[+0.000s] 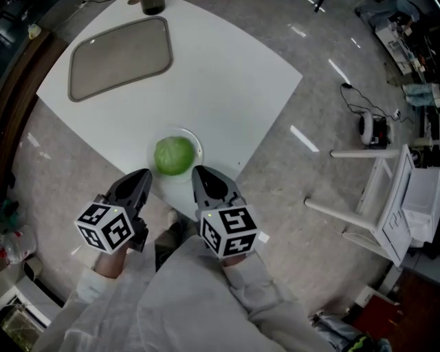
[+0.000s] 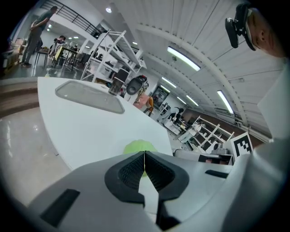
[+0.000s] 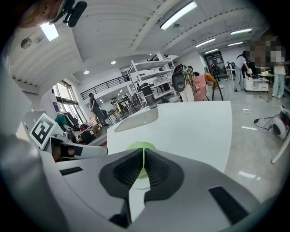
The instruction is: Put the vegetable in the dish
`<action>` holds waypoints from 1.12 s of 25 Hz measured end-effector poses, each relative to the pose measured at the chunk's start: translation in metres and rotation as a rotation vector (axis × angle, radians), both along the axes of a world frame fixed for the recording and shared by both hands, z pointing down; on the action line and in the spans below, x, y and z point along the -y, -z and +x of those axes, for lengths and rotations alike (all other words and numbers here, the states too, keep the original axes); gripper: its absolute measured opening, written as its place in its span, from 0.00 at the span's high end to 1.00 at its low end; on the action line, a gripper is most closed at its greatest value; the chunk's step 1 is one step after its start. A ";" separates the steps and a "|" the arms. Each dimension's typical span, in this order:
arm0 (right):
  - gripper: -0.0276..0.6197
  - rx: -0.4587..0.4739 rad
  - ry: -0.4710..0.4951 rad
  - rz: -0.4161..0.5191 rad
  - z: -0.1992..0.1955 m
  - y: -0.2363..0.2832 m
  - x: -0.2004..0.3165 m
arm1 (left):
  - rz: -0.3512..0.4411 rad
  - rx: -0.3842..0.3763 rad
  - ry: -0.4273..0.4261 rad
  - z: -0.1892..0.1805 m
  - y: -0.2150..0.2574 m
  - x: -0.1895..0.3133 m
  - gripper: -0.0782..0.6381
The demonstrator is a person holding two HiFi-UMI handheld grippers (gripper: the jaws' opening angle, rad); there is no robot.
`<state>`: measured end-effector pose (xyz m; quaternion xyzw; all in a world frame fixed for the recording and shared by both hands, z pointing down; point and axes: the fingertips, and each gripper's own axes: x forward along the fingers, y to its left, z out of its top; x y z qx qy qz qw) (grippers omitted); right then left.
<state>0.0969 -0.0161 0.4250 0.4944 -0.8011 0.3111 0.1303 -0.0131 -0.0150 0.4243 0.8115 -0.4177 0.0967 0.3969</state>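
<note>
A round green vegetable (image 1: 173, 155) lies in a small white dish (image 1: 195, 141) near the front edge of the white table (image 1: 227, 89). My left gripper (image 1: 143, 177) is just left of and below the dish, jaws shut with nothing between them. My right gripper (image 1: 198, 174) is just right of and below the dish, also shut and empty. In the left gripper view the vegetable (image 2: 136, 147) peeks over the shut gripper (image 2: 144, 156). The right gripper view shows the vegetable (image 3: 140, 147) straight ahead behind the closed gripper (image 3: 143, 154).
A grey tray (image 1: 118, 56) lies at the table's far left, with a dark cup (image 1: 152, 6) beyond it. A white folding rack (image 1: 385, 206) stands on the floor to the right, cables and a device (image 1: 371, 128) further back. The person's sleeves fill the bottom.
</note>
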 end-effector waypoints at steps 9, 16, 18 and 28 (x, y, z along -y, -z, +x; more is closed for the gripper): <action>0.93 -0.001 0.012 -0.071 -0.002 -0.024 0.004 | -0.075 -0.003 0.000 0.000 -0.023 0.010 0.88; 0.93 0.001 -0.011 -0.133 0.005 -0.042 0.002 | -0.133 -0.013 0.023 0.002 -0.039 0.009 0.88; 0.93 0.002 -0.012 -0.150 0.006 -0.048 0.001 | -0.147 -0.007 0.027 0.002 -0.045 0.009 0.88; 0.93 -0.013 -0.044 -0.172 0.011 -0.062 0.006 | -0.164 0.005 0.079 -0.012 -0.053 0.016 0.87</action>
